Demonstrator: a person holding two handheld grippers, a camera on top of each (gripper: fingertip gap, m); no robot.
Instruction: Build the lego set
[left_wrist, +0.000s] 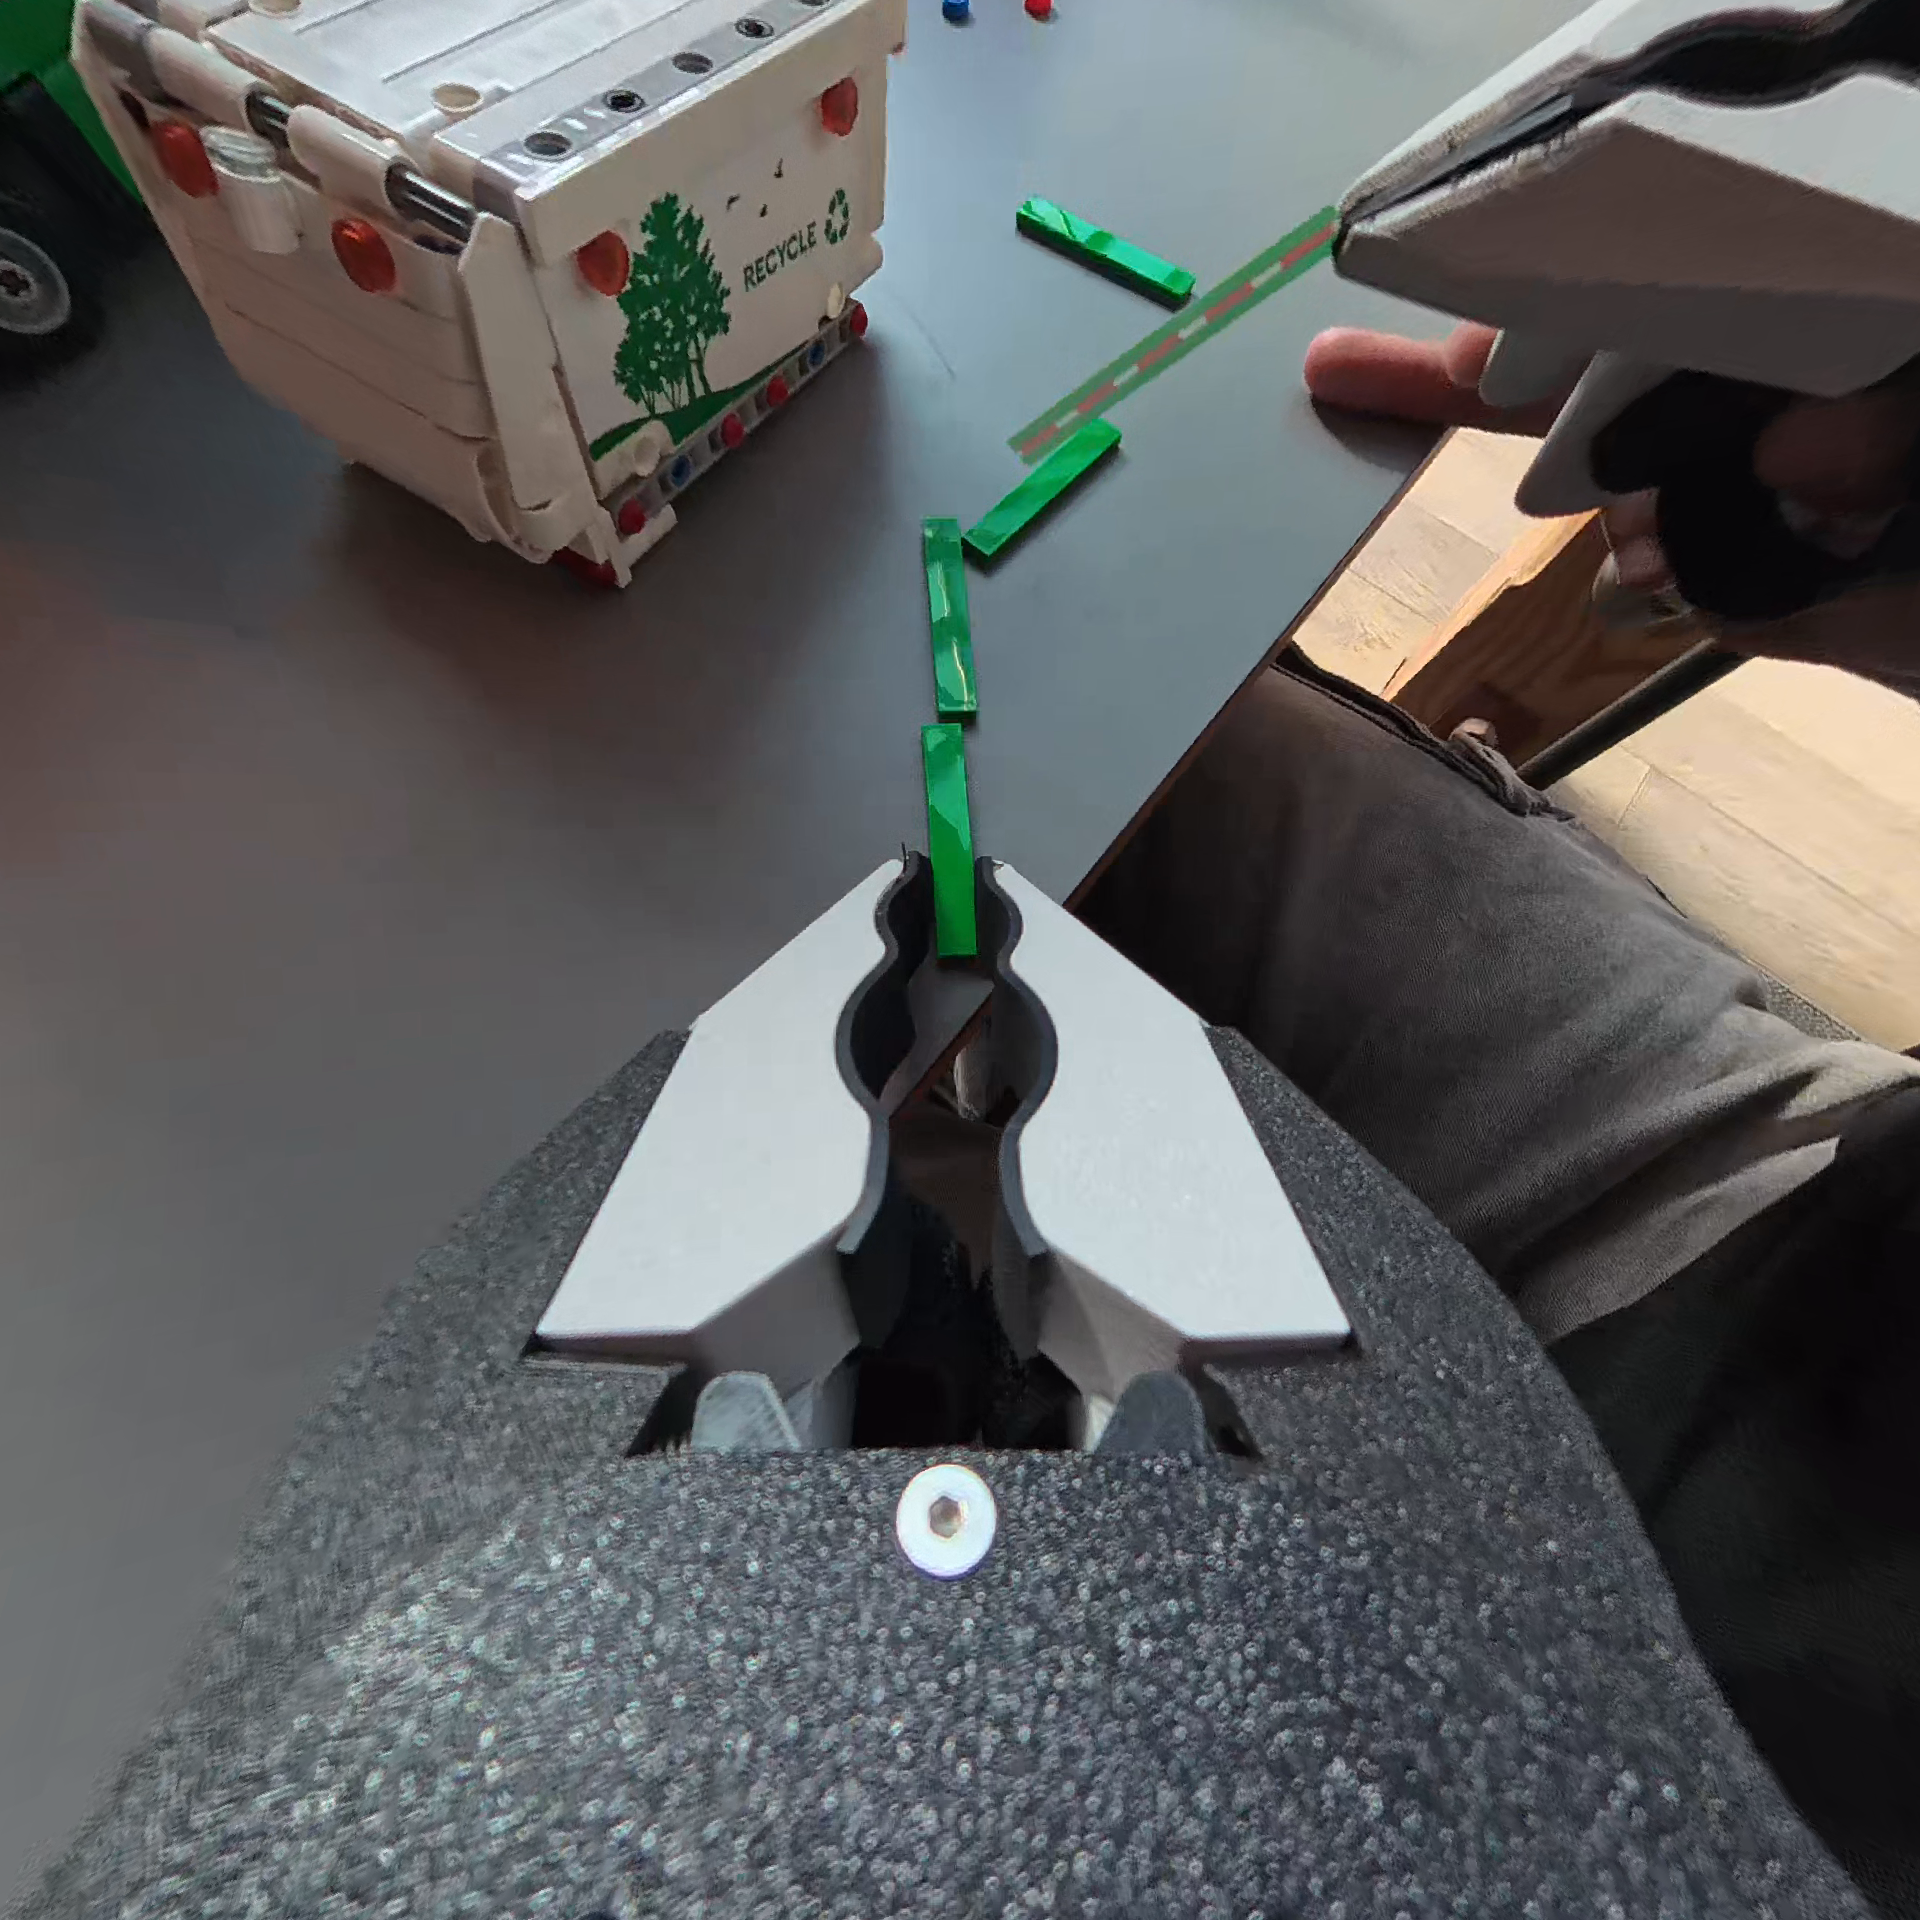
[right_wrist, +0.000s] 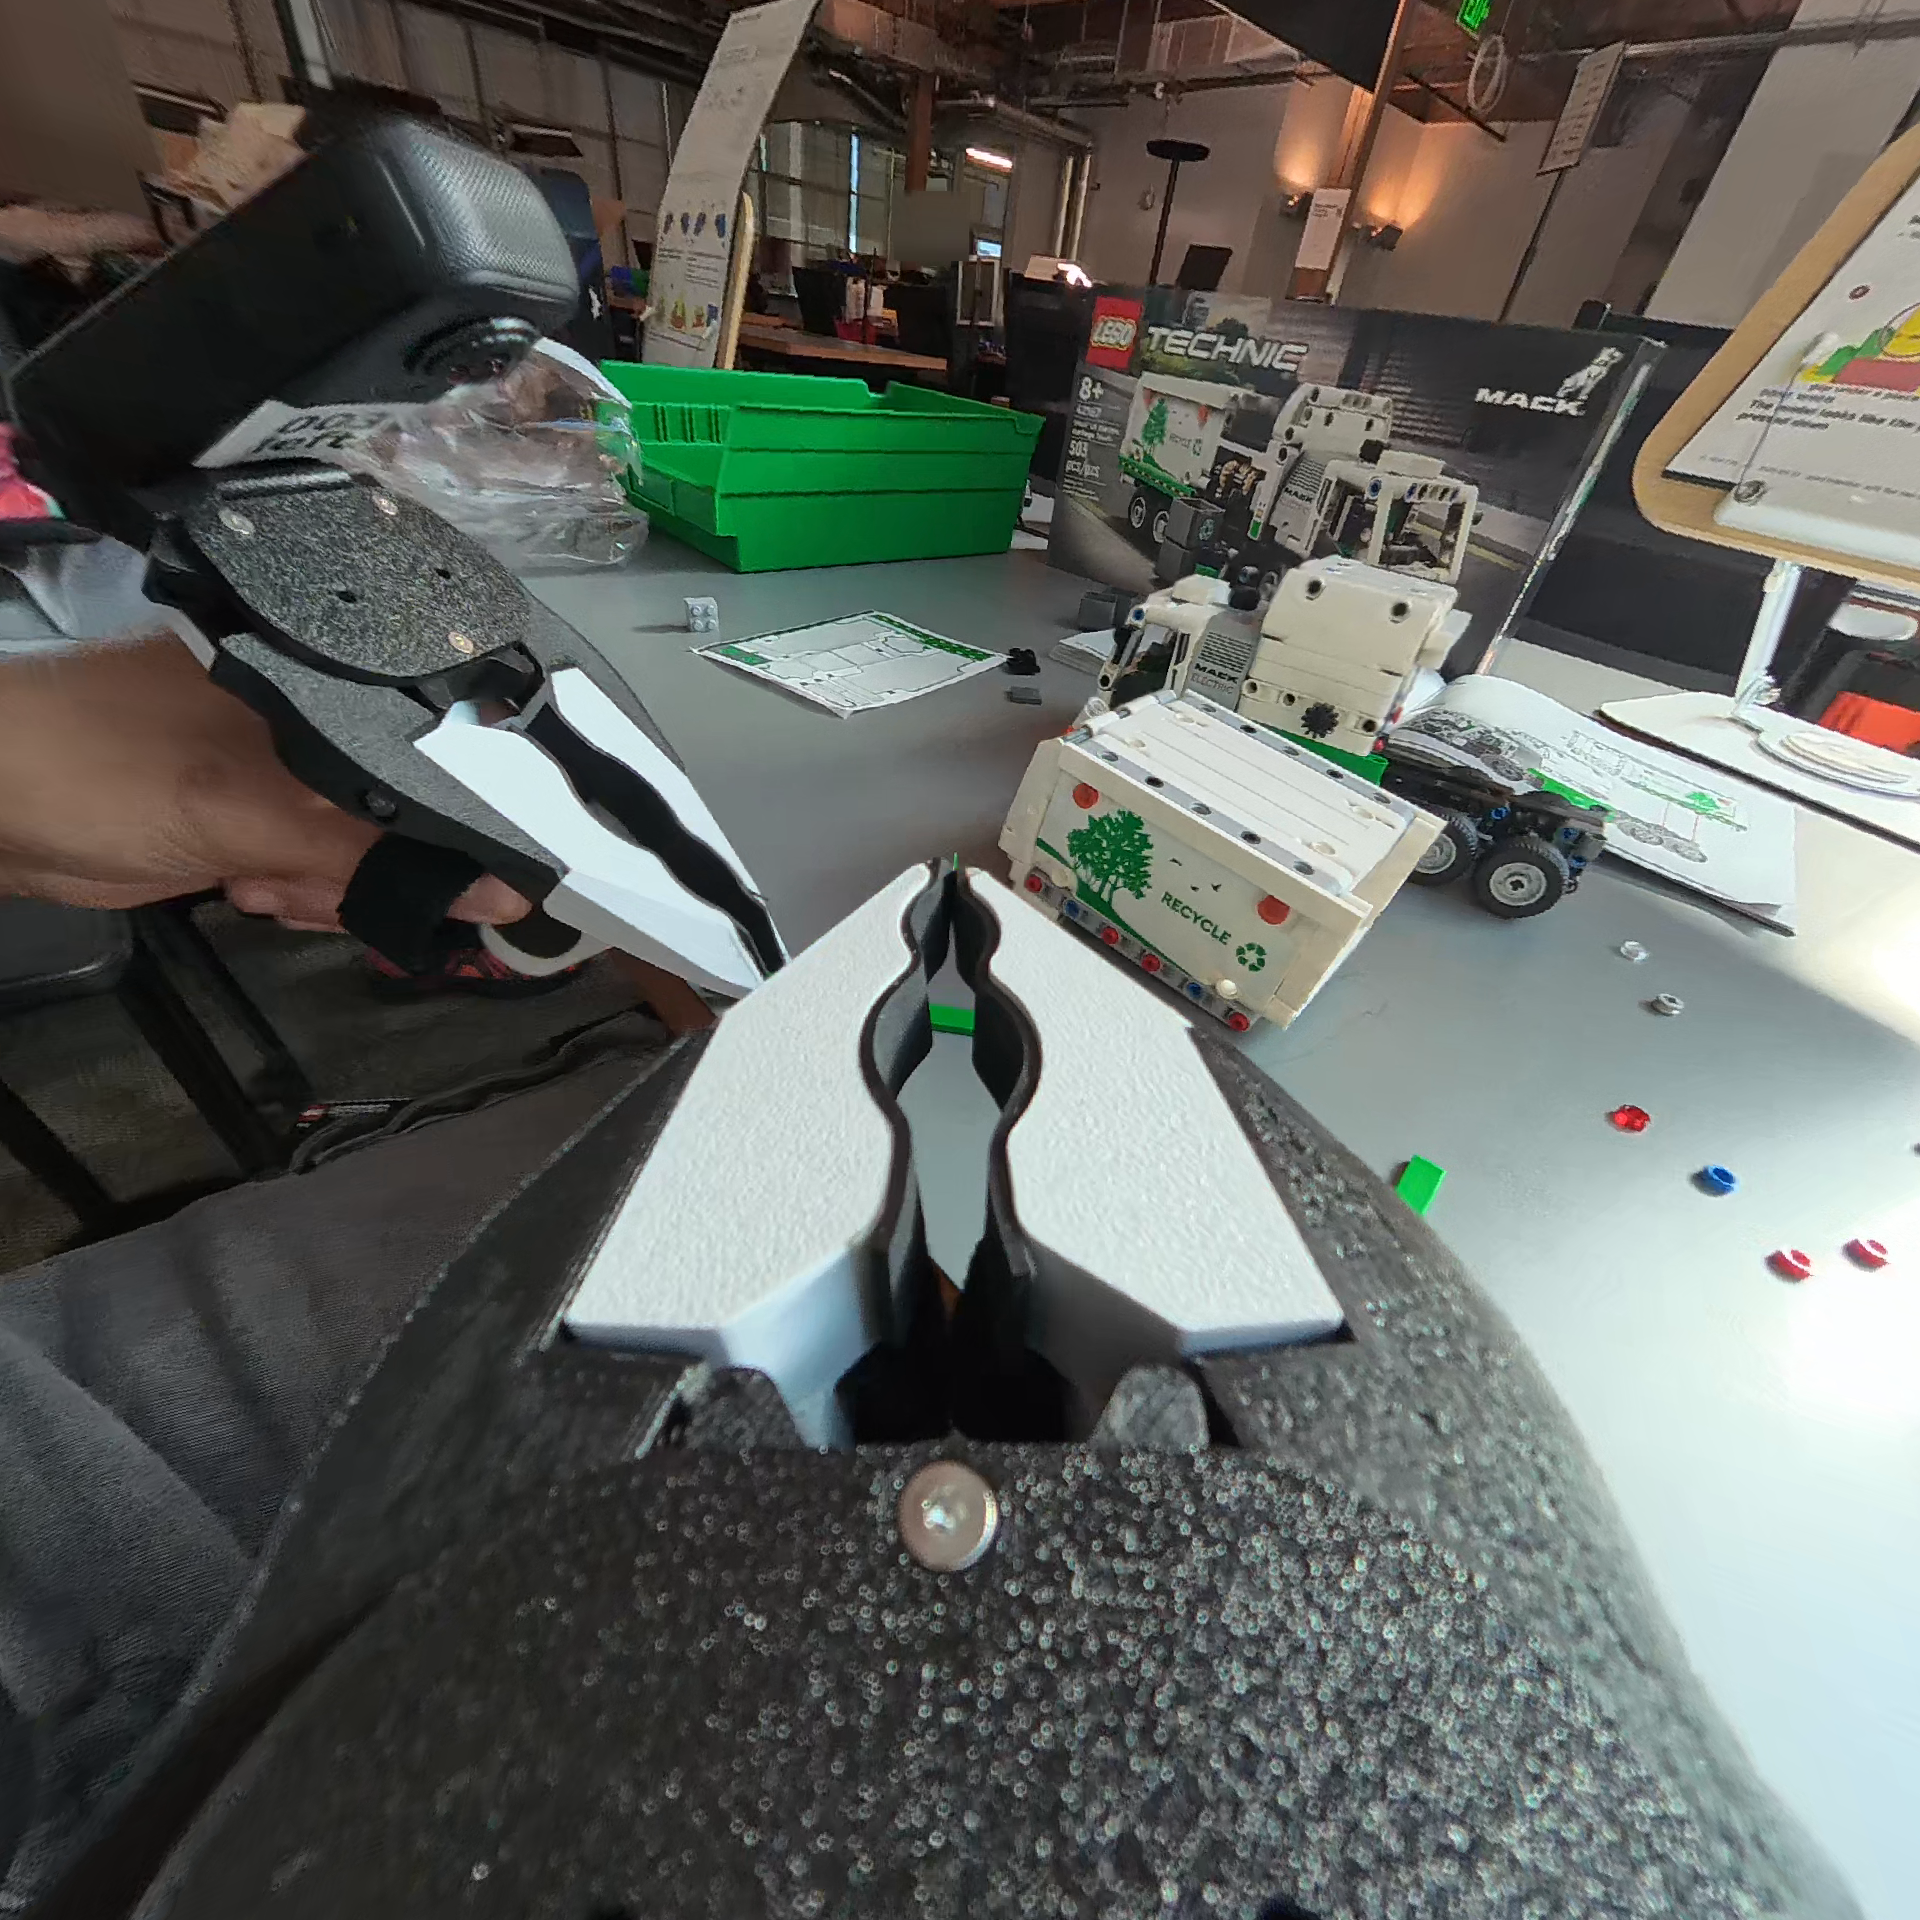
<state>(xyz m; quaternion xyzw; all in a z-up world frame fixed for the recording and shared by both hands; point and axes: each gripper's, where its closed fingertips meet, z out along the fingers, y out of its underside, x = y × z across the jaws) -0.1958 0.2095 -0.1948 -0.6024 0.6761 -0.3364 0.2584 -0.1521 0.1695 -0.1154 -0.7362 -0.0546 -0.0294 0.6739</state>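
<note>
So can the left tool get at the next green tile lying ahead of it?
Probably not yet: the left tool is already shut on a green tile. The path to the next green tile looks unobstructed.

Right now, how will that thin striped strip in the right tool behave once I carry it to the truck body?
Probably floppy: the striped strip looks paper-thin, held at one end only by the right tool. Likely very light, so it may flutter. It seems easy to crease.
</note>
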